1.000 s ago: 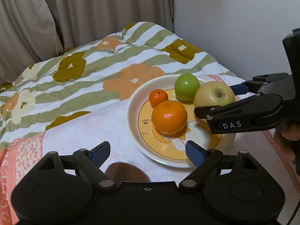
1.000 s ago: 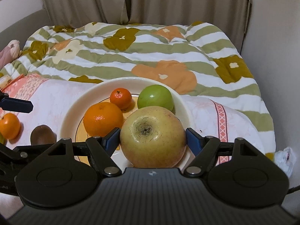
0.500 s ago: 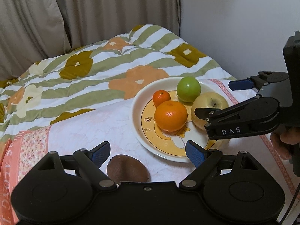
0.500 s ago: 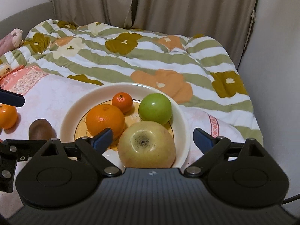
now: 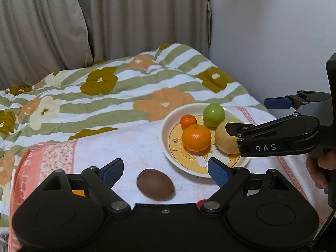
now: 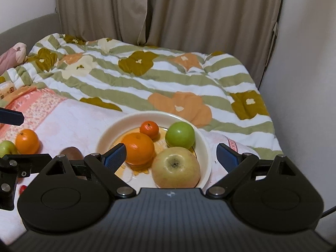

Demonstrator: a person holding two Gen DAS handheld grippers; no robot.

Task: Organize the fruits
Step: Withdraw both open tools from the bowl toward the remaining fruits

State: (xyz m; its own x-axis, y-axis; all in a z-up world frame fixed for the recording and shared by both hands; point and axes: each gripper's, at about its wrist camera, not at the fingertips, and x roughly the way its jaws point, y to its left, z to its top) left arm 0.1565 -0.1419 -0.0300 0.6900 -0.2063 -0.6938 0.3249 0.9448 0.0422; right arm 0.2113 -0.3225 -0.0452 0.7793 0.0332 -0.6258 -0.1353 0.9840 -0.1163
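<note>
On the plate (image 6: 206,147) we have four fruits packed close: a big orange (image 6: 138,148), a small mandarin (image 6: 149,129), a green apple (image 6: 180,135) and a yellow apple (image 6: 176,170) at the near rim. Our right gripper (image 6: 171,154) hangs above that yellow apple with its fingers spread and nothing between them. Our left gripper (image 5: 162,171) is spread too, and the kiwi (image 5: 155,184) lies on the cloth between its fingers, near the plate.

We judge the crowding to be the main risk: another fruit set in could nudge the yellow apple over the low rim. The two grippers are close and could knock each other.

Another orange (image 6: 27,141) and a second green apple (image 6: 7,148) wait on the pink cloth (image 5: 130,147), a soft bed surface where round fruit may roll. Beyond lie a floral striped quilt (image 6: 147,73), beige curtains (image 6: 168,10) and a white wall (image 5: 273,31).
</note>
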